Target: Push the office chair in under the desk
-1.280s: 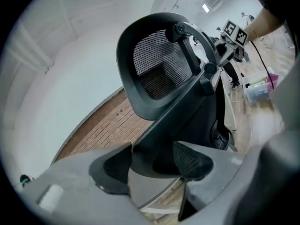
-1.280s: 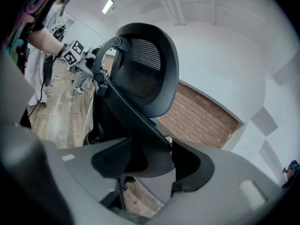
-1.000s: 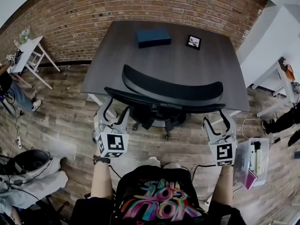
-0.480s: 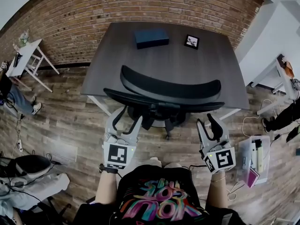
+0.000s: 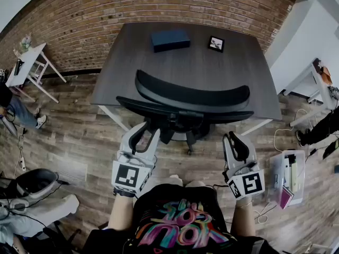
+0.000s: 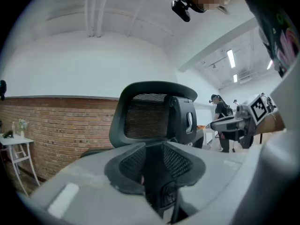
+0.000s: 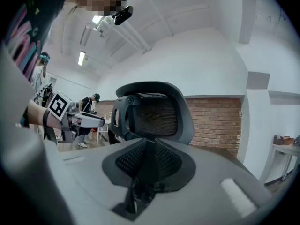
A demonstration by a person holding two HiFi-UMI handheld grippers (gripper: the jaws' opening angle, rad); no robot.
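1. Office chair stood straight ahead of both grippers, its backrest turned toward them. Its seat was already partly beneath the tabletop, though it probably could have gone further in.
2. The left gripper hung short of the backrest's left end and touched nothing. Its jaws had just been closing and stood part-way apart, with nothing between them.
3. The right gripper hung short of the backrest's right end. Its jaws had also just been closing, down to a narrow slit, and held nothing.
4. With the jaws narrowed, only small tips would have met the curved backrest, so a push might have slipped off it.
5. Uneven pressure from the two grippers would likely have swivelled the seat or sent the wheeled base askew, driving the frame against the tabletop's edge.
6. A hard knock could have jolted the dark box and small picture frame, which lay well beyond the chair.
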